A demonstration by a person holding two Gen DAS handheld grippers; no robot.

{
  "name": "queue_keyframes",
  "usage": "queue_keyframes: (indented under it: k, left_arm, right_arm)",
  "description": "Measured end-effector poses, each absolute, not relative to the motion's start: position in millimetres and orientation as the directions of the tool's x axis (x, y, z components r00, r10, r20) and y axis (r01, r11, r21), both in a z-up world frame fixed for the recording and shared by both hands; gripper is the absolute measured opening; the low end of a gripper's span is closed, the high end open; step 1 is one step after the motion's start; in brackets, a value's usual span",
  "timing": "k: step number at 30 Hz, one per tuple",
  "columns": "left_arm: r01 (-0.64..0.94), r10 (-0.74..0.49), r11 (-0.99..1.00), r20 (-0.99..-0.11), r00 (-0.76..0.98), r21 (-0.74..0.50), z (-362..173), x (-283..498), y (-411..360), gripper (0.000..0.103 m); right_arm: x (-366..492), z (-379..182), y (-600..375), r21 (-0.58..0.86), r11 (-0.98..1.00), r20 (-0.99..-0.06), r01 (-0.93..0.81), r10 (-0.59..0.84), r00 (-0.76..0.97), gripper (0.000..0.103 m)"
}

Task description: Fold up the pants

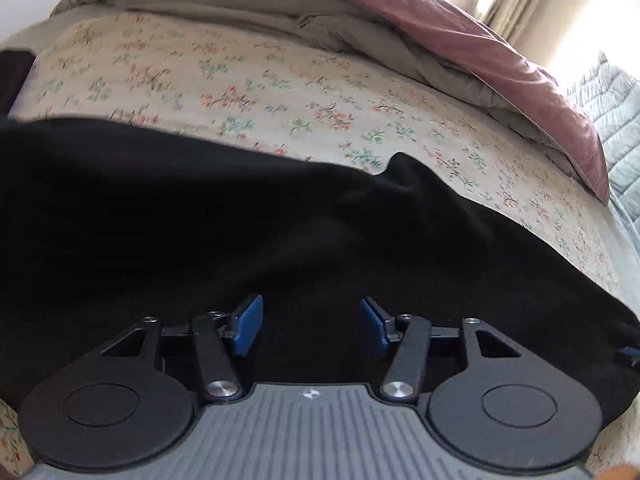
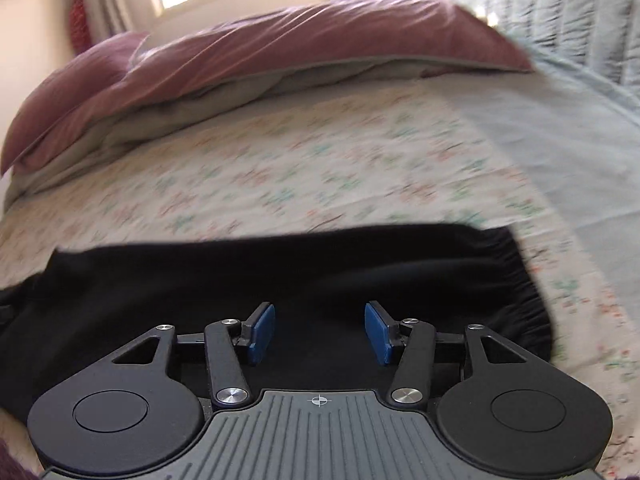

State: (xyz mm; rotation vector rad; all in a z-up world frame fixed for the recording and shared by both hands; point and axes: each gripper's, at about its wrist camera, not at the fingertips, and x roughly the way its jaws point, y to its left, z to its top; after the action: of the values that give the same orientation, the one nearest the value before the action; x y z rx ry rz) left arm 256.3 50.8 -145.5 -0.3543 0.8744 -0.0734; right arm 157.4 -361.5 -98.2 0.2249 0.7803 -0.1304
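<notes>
The black pants lie spread flat on the floral bed sheet, likely laid out for folding. The left claw hangs over them, its jaws apart and empty, cloth beneath and ahead. The right claw, also apart and empty, hovers over the gathered waistband end, which sits ahead and to its right.

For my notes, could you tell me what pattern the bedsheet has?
Cream bedsheet with small red-and-green floral sprigs, clearest in the left wrist view.
</notes>
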Motion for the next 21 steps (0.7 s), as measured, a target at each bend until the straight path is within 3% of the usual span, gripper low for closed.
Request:
queue_keyframes:
  k: [5, 6, 11, 12, 13, 14, 15, 17, 19, 21]
  left_arm:
    - [-0.117, -0.238, 0.898, -0.691, 0.683, -0.424, -145.3, 242.1, 87.5, 0.061]
    - [-0.127, -0.230, 0.896, -0.690, 0.686, -0.425, -143.1, 239.4, 95.1, 0.062]
    - [-0.293, -0.044, 0.890, -0.705, 0.708, -0.350, -139.1, 233.5, 154.1, 0.060]
    - [-0.336, -0.052, 0.854, -0.706, 0.707, -0.399, -142.0, 231.8, 171.3, 0.042]
    - [-0.379, -0.075, 0.803, -0.708, 0.702, -0.460, -145.2, 229.3, 186.2, 0.033]
    - [-0.410, -0.093, 0.759, -0.706, 0.702, -0.506, -147.5, 226.3, 196.5, 0.024]
    - [-0.420, -0.101, 0.739, -0.703, 0.704, -0.527, -147.9, 223.8, 201.6, 0.024]
    - [-0.403, -0.085, 0.766, -0.701, 0.708, -0.500, -144.6, 221.8, 197.0, 0.024]
    - [-0.383, -0.063, 0.803, -0.705, 0.706, -0.456, -139.0, 220.9, 184.9, 0.031]
    - [-0.360, -0.055, 0.825, -0.696, 0.716, -0.436, -131.3, 217.2, 171.4, 0.054]
  right_arm:
    - [188.5, -136.3, -307.3, -0.113, 0.991, -0.805, 0.073, -0.134, 0.578, 0.053]
    - [189.4, -140.7, -313.2, -0.110, 0.990, -0.806, 0.088, -0.140, 0.575, 0.061]
    - [169.8, -139.3, -361.9, -0.064, 0.975, -0.802, 0.212, -0.176, 0.571, 0.061]
    - [164.7, -139.5, -371.8, -0.062, 0.971, -0.799, 0.233, -0.188, 0.572, 0.061]
    - [157.6, -138.9, -387.2, -0.024, 0.965, -0.798, 0.260, -0.175, 0.576, 0.061]
    - [151.8, -138.8, -400.4, 0.017, 0.957, -0.799, 0.290, -0.161, 0.579, 0.060]
    - [146.2, -139.2, -412.3, 0.037, 0.944, -0.798, 0.327, -0.170, 0.579, 0.060]
    - [137.4, -139.2, -422.1, 0.029, 0.935, -0.783, 0.352, -0.198, 0.590, 0.050]
    - [131.3, -136.6, -413.3, -0.031, 0.944, -0.767, 0.328, -0.233, 0.598, 0.050]
    - [124.1, -130.9, -400.4, -0.086, 0.940, -0.748, 0.329, -0.279, 0.602, 0.056]
